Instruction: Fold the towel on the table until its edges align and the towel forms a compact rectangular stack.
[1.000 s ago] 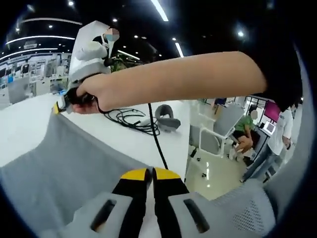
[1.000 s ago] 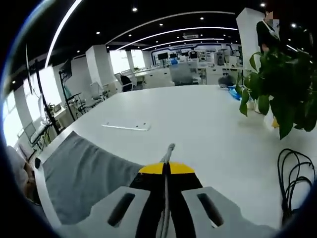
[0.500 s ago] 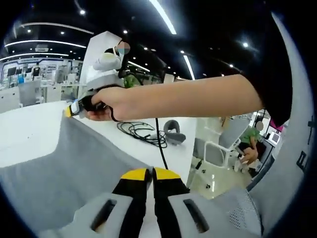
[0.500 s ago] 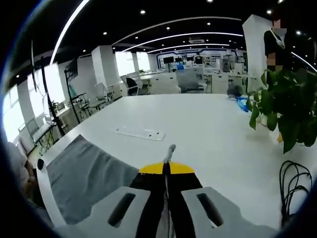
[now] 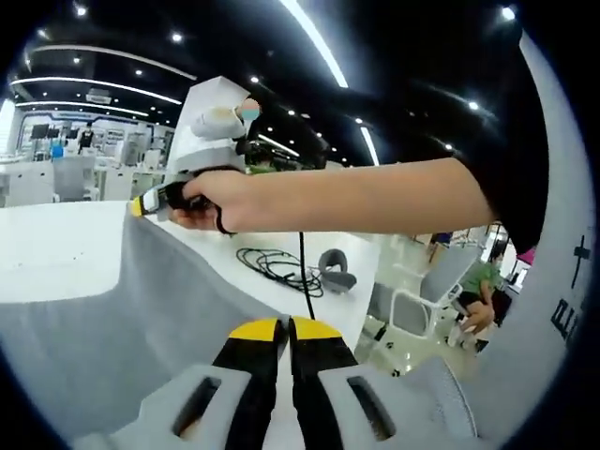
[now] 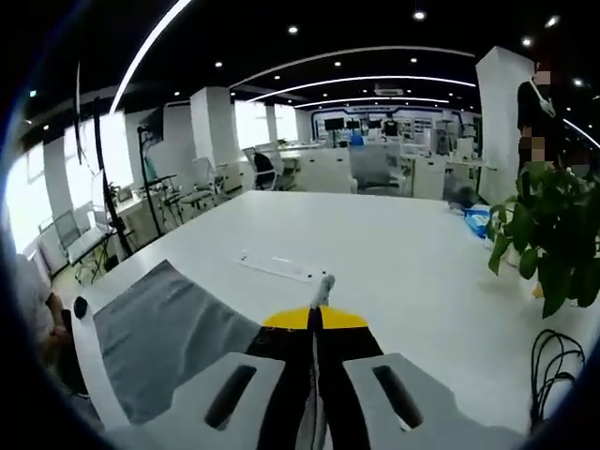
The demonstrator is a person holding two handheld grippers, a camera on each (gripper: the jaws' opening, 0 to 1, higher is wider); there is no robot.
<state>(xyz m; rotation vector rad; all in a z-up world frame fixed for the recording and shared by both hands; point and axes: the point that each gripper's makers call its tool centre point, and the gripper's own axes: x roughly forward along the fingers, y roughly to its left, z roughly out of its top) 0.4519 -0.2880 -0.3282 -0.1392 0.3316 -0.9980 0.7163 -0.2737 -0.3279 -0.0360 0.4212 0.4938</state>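
Note:
The grey towel [image 5: 112, 319] hangs stretched in the air between my two grippers, above the white table [image 5: 47, 253]. My left gripper [image 5: 286, 325] is shut on one edge of it, yellow tips pressed together. The right gripper [image 5: 139, 206], held in a person's hand with the bare forearm reaching across, pinches the far corner. In the right gripper view my right gripper [image 6: 314, 317] is shut on the towel [image 6: 159, 328], and a small fold of cloth sticks up past its tips. The rest of the cloth slopes down to the left over the table [image 6: 394, 262].
A coiled black cable [image 5: 277, 267] and a grey curved object [image 5: 336, 274] lie near the table's edge. A flat white strip [image 6: 277, 266] lies mid-table. A green plant [image 6: 553, 244] and another cable [image 6: 553, 375] sit at the right. Office chairs [image 5: 412, 309] stand beyond the edge.
Both grippers stay shut on the towel. Both views have tilted upward, and in the left gripper view the hand with the right gripper sits a little further right.

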